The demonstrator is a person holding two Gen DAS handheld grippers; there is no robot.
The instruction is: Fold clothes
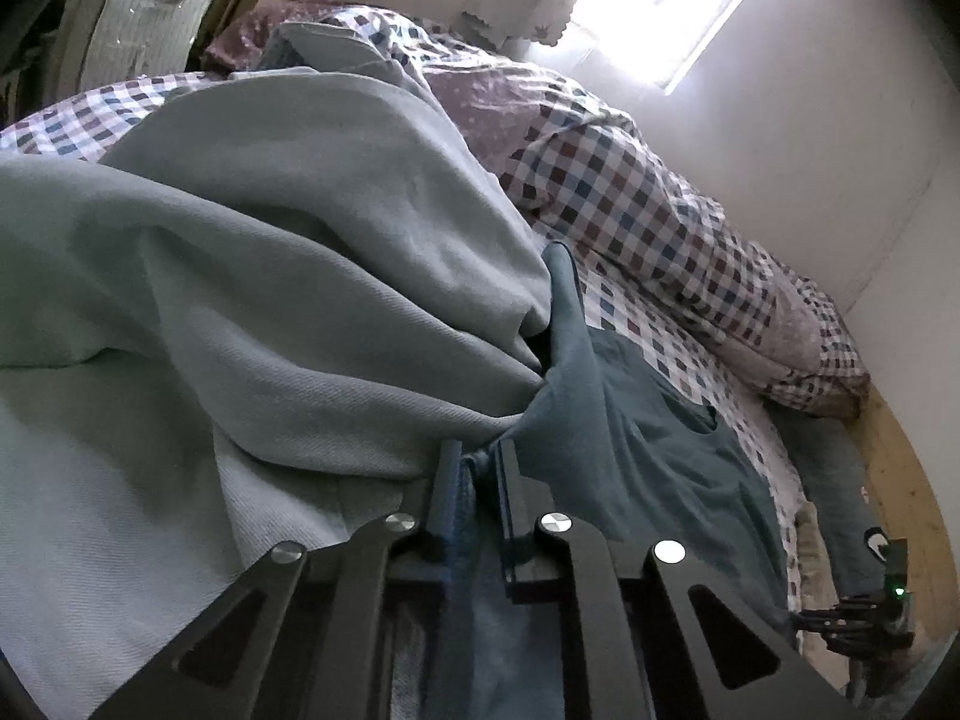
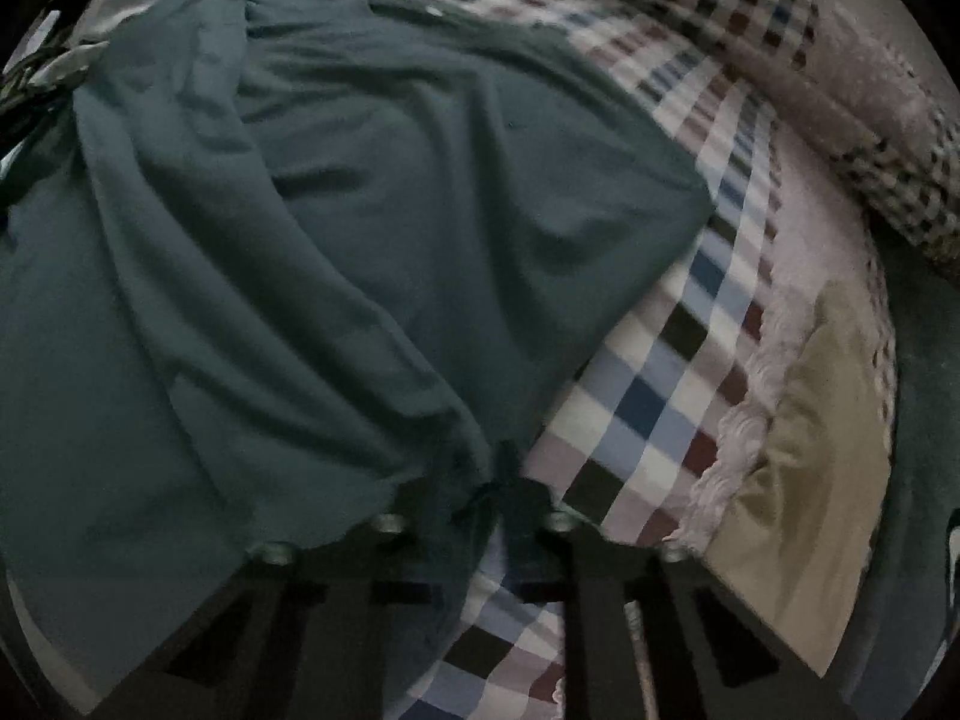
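**Grip on both ends of the teal garment, ready to fold**

Jaws of the left gripper are clamped on a bunched edge of the teal garment, with fabric squeezed between the two fingers. A pale grey-green cloth is heaped just beside that pinch, and whether any of it is caught too I cannot tell. The right gripper is closed as well, its tips at the garment's corner where it meets the checked bedsheet; blur hides how much cloth it holds, though folds radiate from that point.

The garment lies spread across the bed, reaching toward the checked duvet rolled along the far edge by the wall.

For a clean fold, I judge both hands should lift together, keep the edge taut between them, and shake the pale cloth loose first. An uneven lift could drag the sheet's frilled edge or leave creases.
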